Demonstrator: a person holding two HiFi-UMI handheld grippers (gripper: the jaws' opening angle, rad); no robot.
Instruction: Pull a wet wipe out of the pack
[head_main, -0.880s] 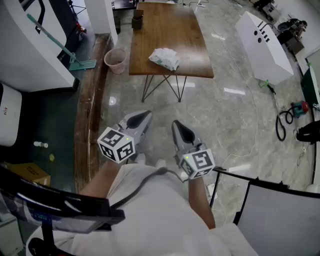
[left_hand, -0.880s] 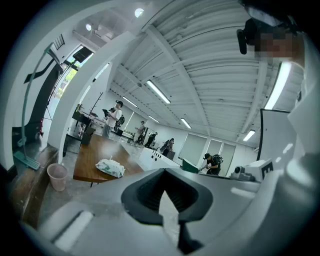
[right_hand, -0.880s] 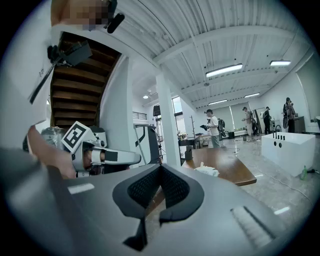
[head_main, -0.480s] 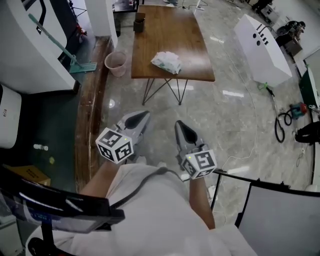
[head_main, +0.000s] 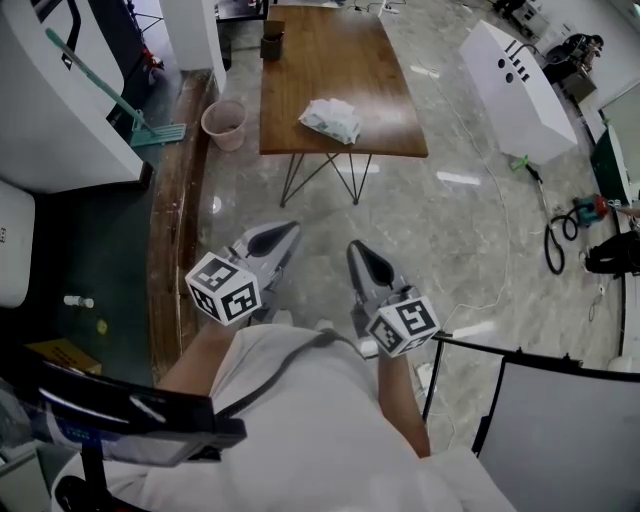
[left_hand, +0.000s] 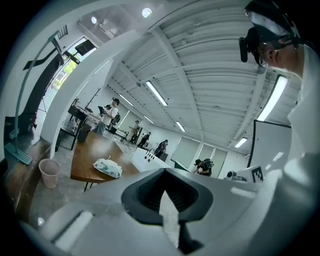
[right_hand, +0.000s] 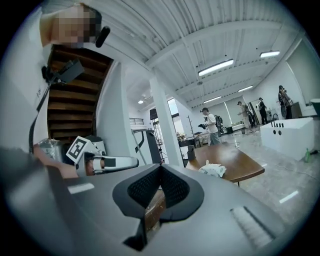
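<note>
The wet wipe pack (head_main: 330, 118), white with green print, lies on a brown wooden table (head_main: 330, 55) some way ahead of me across the floor. It also shows small in the left gripper view as the pack (left_hand: 107, 167) and in the right gripper view as the pack (right_hand: 212, 170). My left gripper (head_main: 278, 238) and right gripper (head_main: 360, 258) are held close to the body above the marble floor, far short of the table. Both are shut with nothing between their jaws, as the left gripper (left_hand: 164, 171) and right gripper (right_hand: 160, 166) tips also show.
A pink waste bin (head_main: 225, 122) stands by the table's left legs, and a dark holder (head_main: 272, 42) sits on the table's far corner. A white cabinet (head_main: 515, 90) lies to the right, with cables (head_main: 558, 245) on the floor. A white panel (head_main: 560, 430) stands at my right. People stand far off.
The head view has shifted slightly. Both grippers stay shut near the body, almost where they were.
</note>
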